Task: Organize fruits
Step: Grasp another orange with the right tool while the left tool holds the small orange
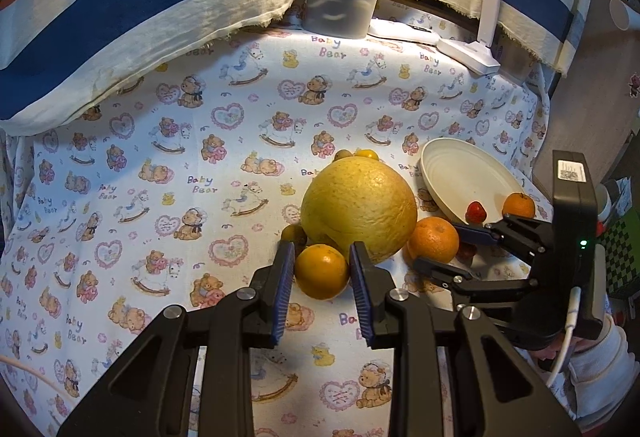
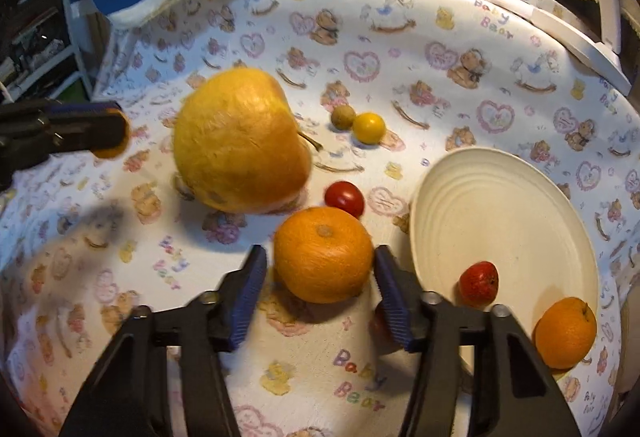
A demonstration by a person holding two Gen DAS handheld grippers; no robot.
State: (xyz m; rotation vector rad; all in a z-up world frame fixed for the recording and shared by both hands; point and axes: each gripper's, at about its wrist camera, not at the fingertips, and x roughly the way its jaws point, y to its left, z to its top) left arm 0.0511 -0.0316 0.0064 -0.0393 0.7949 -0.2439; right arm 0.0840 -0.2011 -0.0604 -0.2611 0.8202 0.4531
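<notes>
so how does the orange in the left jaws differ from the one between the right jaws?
The yellow-orange fruit is clamped by the left gripper, pads pressing its sides; the deeper orange fruit sits between the right gripper pads with small gaps either side. The first looks smaller and yellower; the second is larger, with its stem scar facing up. Both are round citrus beside the big pomelo.
</notes>
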